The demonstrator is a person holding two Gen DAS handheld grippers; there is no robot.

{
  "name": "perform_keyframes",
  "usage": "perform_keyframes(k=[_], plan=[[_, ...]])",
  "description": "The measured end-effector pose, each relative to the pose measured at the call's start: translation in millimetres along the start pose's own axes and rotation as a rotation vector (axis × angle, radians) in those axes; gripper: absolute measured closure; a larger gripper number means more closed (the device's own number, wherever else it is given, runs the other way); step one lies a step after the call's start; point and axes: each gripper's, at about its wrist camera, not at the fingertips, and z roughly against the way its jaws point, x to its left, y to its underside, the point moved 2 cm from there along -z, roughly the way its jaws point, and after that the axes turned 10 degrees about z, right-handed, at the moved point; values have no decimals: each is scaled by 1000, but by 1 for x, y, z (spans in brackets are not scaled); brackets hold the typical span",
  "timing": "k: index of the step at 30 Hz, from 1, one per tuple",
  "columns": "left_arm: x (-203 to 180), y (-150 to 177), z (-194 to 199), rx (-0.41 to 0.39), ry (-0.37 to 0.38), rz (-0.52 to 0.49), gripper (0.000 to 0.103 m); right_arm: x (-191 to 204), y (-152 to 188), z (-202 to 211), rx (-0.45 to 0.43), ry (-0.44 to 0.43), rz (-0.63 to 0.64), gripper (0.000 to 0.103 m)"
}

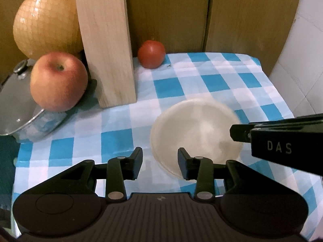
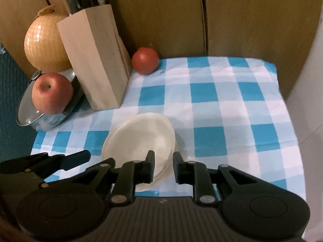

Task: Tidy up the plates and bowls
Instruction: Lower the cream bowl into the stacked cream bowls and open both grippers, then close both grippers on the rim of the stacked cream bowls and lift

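Stack of pale plates [image 2: 139, 139] lying flat on the checked tabletop [image 2: 222, 111], in front of the wooden knife block [image 2: 94, 60] and well apart from the tomato [image 2: 145, 63] at the back. Right gripper [image 2: 163, 166] stands at the near right rim of the stack; its fingers [image 2: 148, 167] are parted by a narrow gap with the rim's edge between them, and the pads do not appear to press on it, though blur at the rim makes this uncertain. Left gripper [image 1: 160, 162] hangs over the near left rim of the same stack [image 1: 195, 133]; its fingers [image 1: 136, 161] stand moderately apart and grip nothing, one over bare cloth and one over the plate edge. The stack thus lies just ahead of and between the two grippers, each meeting an opposite side of the near rim, the right one being the closer engaged. Being round, the plates offer no long axis; any grasp would fall on the thin rim. Apple [image 1: 58, 81] rests on the pot lid [image 1: 18, 104] at far left, beside the onion [image 1: 47, 21], clear of the work
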Motion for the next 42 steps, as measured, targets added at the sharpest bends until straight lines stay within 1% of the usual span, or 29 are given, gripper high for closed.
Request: perform_keyframes(k=[4,8,12,16,18,22,23,25,28,32,34,38,42], plan=[[-3,-1,6,-25,0,-15,51,-1,0,3,-16,9,7,89],[-5,-1,8,-44,-14,-35,51,-4,1,0,-16,7,-5,89],[-4,-1,7,-46,-7,-31,51,-6,3,-2,-13,0,-7,89],[-2,1,11,-65,-1,-29,49,-9,4,-3,-20,-18,-21,89],[-2,3,14,-90,-8,-43,48,-10,5,-4,-21,-19,-24,89],[-6,8,25,-192,-68,-112,40,-9,7,1,-48,-4,-7,89],[-6,9,27,-209,-76,-123,39,-9,7,2,-54,-2,-4,89],[-6,10,30,-232,-74,-131,34,-7,7,3,-65,1,7,88],[-5,13,31,-228,-43,-115,34,-7,6,3,-72,-6,14,88],[-4,15,29,-230,-38,-104,32,-10,8,-2,-72,-23,6,82],[-3,16,27,-225,-29,-92,31,-12,9,-5,-68,-30,3,82],[-2,19,19,-194,1,-75,30,-15,10,-12,-67,-49,-14,82],[-3,23,6,-168,8,-74,29,-20,13,-27,-35,-75,-45,81]])
